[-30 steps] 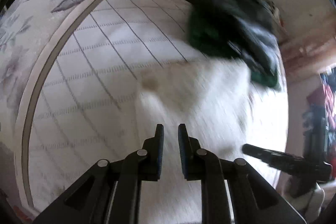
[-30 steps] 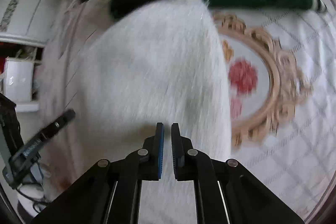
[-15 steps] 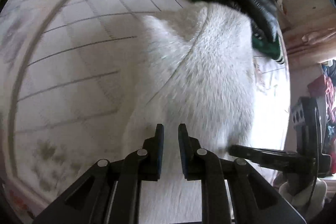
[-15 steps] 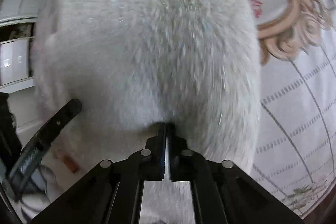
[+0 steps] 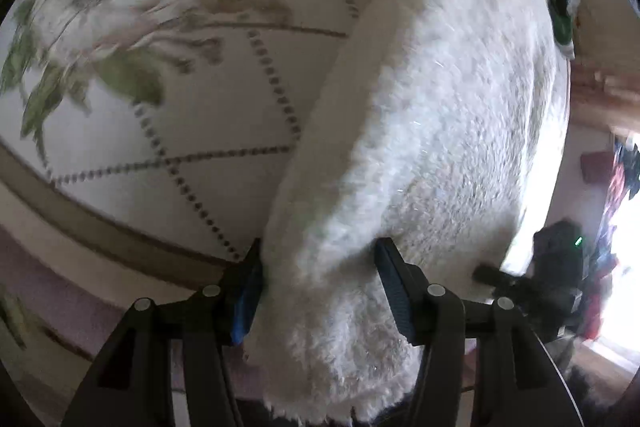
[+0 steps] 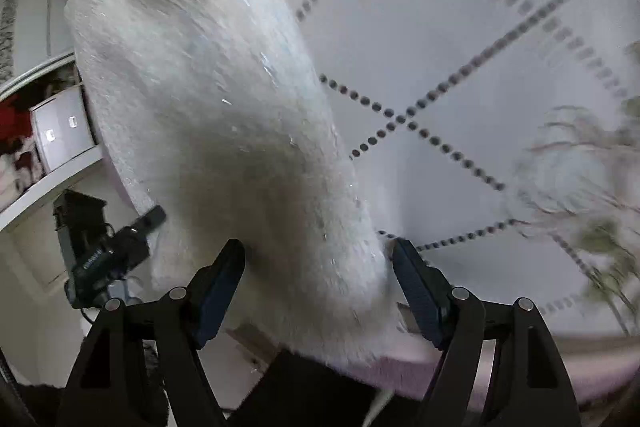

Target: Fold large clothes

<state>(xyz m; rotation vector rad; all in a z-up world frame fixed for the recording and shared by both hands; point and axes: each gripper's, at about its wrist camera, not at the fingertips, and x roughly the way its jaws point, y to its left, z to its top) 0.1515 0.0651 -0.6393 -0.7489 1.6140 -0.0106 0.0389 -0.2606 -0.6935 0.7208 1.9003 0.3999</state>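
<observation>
Left gripper (image 5: 320,283), right gripper (image 6: 318,279), jaws spread (both low) astride white fleece garment (image 5: 432,115)

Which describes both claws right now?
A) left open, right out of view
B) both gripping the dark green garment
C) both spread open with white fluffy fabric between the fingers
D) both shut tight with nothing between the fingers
C: the left claw and the right claw each show fingers spread wide, with the white fluffy garment lying between them over the patterned bedspread.

White fluffy garment (image 5: 432,131) draped lengthwise over bedspread (image 5: 224,115).
</observation>
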